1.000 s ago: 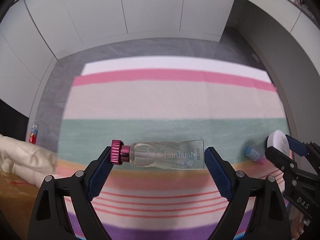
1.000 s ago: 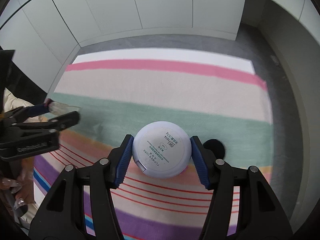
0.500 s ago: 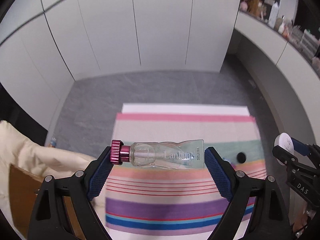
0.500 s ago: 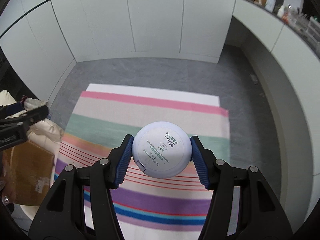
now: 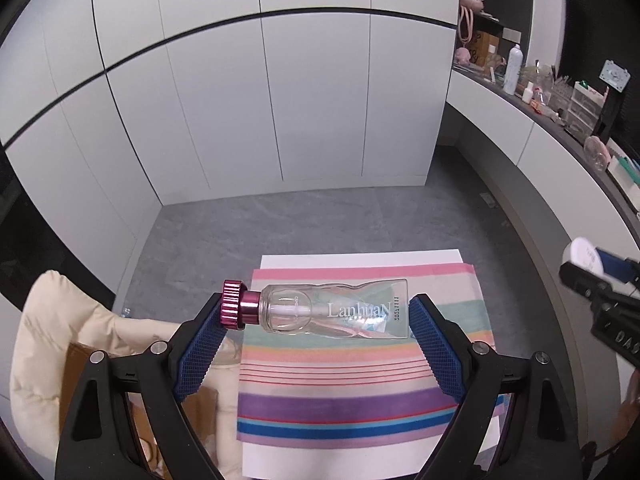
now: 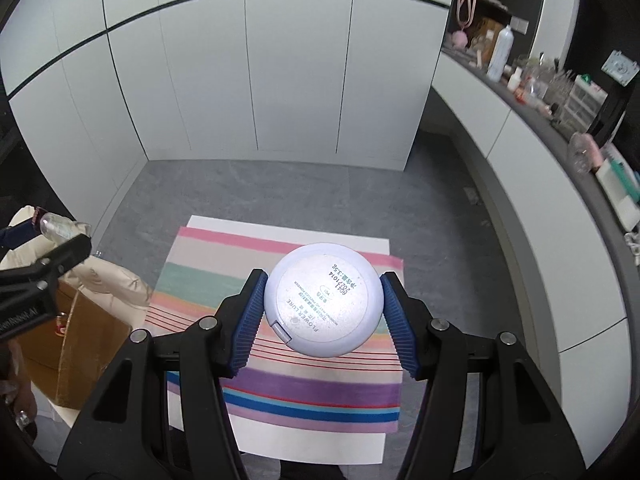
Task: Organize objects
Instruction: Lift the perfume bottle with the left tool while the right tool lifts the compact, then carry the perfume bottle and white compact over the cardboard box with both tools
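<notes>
Bare grey floor [image 5: 312,224] around striped cloth [image 5: 360,380]; each hand-held gripper pinching bottle [image 5: 332,312], compact [image 6: 322,299].

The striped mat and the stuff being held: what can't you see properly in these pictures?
- Striped mat: near edge hidden behind the left gripper, left wrist view.
- Glass bottle: whether liquid is inside, unclear through clear glass.
- Round compact: lid side faces away, right gripper view.
- Counter clutter: too small to name.
</notes>
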Action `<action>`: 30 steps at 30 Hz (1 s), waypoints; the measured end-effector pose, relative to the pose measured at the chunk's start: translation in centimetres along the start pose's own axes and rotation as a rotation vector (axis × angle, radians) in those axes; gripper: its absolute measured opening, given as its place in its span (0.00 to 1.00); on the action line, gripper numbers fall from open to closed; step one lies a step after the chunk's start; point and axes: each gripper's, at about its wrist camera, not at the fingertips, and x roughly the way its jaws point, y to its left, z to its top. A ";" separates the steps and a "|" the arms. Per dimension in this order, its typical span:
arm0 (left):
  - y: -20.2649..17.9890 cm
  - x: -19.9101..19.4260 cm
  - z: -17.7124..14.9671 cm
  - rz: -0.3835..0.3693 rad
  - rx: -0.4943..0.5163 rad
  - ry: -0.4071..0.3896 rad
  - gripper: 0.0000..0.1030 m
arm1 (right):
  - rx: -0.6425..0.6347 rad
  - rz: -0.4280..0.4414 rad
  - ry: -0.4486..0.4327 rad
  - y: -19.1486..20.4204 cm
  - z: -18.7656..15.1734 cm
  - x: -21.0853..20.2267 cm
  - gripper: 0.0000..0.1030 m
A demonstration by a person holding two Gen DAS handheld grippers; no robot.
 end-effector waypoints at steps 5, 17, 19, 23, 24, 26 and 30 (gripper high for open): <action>-0.8 -1.8 -0.7 -0.009 0.005 0.004 0.87 | -0.016 0.012 -0.005 -0.2 -0.4 -2.0 0.58; -2.2 -2.6 -3.0 0.055 0.029 0.037 0.87 | -0.039 0.004 0.051 -0.1 -2.6 -2.0 0.58; -1.9 -2.6 -3.3 0.061 0.018 0.047 0.87 | -0.044 -0.001 0.057 0.0 -3.0 -1.9 0.58; -0.8 -3.5 -4.7 0.055 -0.011 0.033 0.87 | -0.070 0.007 0.081 0.7 -4.6 -1.9 0.58; -0.6 -3.9 -5.1 0.059 -0.014 0.024 0.87 | -0.077 0.011 0.082 0.8 -5.1 -2.0 0.58; -0.2 -4.7 -6.1 0.071 -0.018 0.011 0.87 | -0.087 0.024 0.086 1.1 -6.3 -2.3 0.58; 0.2 -6.7 -8.7 0.120 -0.002 -0.027 0.87 | -0.104 0.032 0.073 1.7 -8.7 -3.4 0.58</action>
